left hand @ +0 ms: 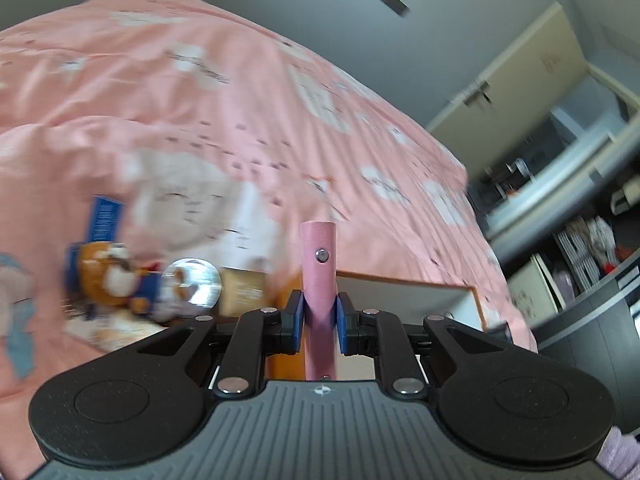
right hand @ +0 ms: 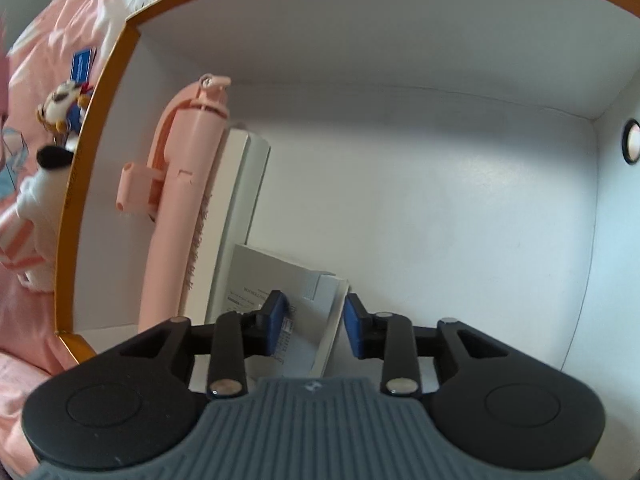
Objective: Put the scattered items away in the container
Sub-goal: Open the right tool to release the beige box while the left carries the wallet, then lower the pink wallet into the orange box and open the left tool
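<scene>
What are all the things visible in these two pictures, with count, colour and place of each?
box: one, white inside with an orange rim, on the bed
bedcover: one, pink with white patches, under everything
pink tool: one, long, lying along the left wall inside the box
white carton: one, inside the box beside the pink tool
small carton: one, white-grey, inside the box between the right fingers
soft toys: at least two, white and brown, on the bedcover left of the box
shiny round thing: one, silver, by the toys, blurred
pink stick: one, in the left grip
left hand-held gripper: shut on the pink stick
right hand-held gripper: open, over the box
sleeve: lilac, bottom right corner
</scene>
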{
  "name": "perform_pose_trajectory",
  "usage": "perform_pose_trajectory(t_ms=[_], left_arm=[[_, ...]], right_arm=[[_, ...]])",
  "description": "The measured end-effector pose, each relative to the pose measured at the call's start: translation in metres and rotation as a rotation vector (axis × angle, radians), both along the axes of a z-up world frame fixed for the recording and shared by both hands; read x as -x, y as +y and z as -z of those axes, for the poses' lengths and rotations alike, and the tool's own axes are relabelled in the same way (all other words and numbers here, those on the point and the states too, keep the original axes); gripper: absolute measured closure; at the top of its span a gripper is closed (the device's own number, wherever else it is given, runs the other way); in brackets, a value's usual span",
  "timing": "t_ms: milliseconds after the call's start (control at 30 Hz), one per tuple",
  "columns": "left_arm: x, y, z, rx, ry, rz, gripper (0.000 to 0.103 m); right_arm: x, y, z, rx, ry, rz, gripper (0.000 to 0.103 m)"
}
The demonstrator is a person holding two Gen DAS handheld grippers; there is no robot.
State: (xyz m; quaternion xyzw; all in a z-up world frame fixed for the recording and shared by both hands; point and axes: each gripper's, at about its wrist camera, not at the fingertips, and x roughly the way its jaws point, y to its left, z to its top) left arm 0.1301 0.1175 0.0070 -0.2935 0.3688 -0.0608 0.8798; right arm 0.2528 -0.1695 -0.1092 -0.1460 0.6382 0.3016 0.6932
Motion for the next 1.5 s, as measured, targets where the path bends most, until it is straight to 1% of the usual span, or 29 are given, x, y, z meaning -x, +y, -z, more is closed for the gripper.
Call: perform_pose_trajectory(t_ms=[100, 133, 167, 233, 333, 400, 467, 600, 700, 833, 933, 1000, 1033, 1133, 1167, 1267, 1333, 1400, 1467, 1500], left_arm=[[-0.018, -0.027, 0.006, -0.005, 0.008, 0.075, 0.084], [-0.023, -0.035, 0.009, -0.006, 0.012, 0.098, 0.084], [-0.029, -0.044, 0.011, -0.008, 0.016, 0.121, 0.084], [-0.039, -0.059, 0.016, -0.011, 0.023, 0.164, 0.084], [-0.053, -0.081, 0.024, -0.014, 0.025, 0.219, 0.084], [-0.064, -0.095, 0.032, -0.009, 0.031, 0.249, 0.084], [-0.076, -0.108, 0.042, -0.007, 0.052, 0.27, 0.084], [-0.092, -0.128, 0.063, -0.01, 0.097, 0.289, 0.084], [-0.1, -0.139, 0.079, -0.029, 0.129, 0.295, 0.084], [-0.108, -0.145, 0.096, -0.027, 0.163, 0.292, 0.084], [-0.109, -0.145, 0.104, -0.023, 0.179, 0.294, 0.084], [-0.11, -0.145, 0.11, -0.017, 0.2, 0.3, 0.084], [-0.11, -0.145, 0.114, -0.02, 0.214, 0.3, 0.084], [-0.108, -0.141, 0.118, -0.024, 0.226, 0.286, 0.082], [-0.109, -0.141, 0.118, -0.033, 0.234, 0.285, 0.081], [-0.108, -0.146, 0.114, -0.128, 0.251, 0.282, 0.076], [-0.106, -0.149, 0.113, -0.16, 0.261, 0.284, 0.074], [-0.105, -0.148, 0.113, -0.18, 0.275, 0.283, 0.068], [-0.102, -0.149, 0.111, -0.212, 0.272, 0.286, 0.051], [-0.103, -0.148, 0.11, -0.231, 0.269, 0.283, 0.049]], right_arm=[[0.007, 0.003, -0.007, 0.022, -0.069, -0.047, 0.067], [0.011, 0.004, -0.011, 0.032, -0.107, -0.065, 0.063], [0.014, 0.003, -0.016, 0.041, -0.144, -0.079, 0.056], [0.017, -0.002, -0.023, 0.041, -0.19, -0.095, 0.051], [0.016, -0.014, -0.033, 0.041, -0.238, -0.08, 0.045], [0.014, -0.022, -0.039, 0.032, -0.268, -0.074, 0.045], [0.016, -0.029, -0.045, 0.004, -0.293, -0.078, 0.048], [0.014, -0.034, -0.051, -0.041, -0.334, -0.121, 0.048], [0.013, -0.033, -0.047, -0.033, -0.343, -0.163, 0.048], [0.012, -0.026, -0.043, -0.013, -0.374, -0.202, 0.048], [0.002, -0.024, -0.039, -0.013, -0.348, -0.194, 0.058], [-0.004, -0.022, -0.037, -0.003, -0.336, -0.18, 0.059], [0.0, -0.024, -0.032, 0.007, -0.336, -0.178, 0.06], [-0.006, -0.017, -0.027, 0.02, -0.333, -0.177, 0.061], [-0.007, -0.016, -0.027, 0.016, -0.334, -0.179, 0.061], [-0.007, -0.012, -0.026, 0.019, -0.337, -0.189, 0.061], [0.0, -0.018, -0.026, 0.025, -0.341, -0.195, 0.061], [0.001, -0.014, -0.022, 0.027, -0.335, -0.198, 0.061], [0.001, -0.016, -0.023, 0.031, -0.33, -0.199, 0.061], [0.001, -0.014, -0.022, 0.032, -0.325, -0.2, 0.061]])
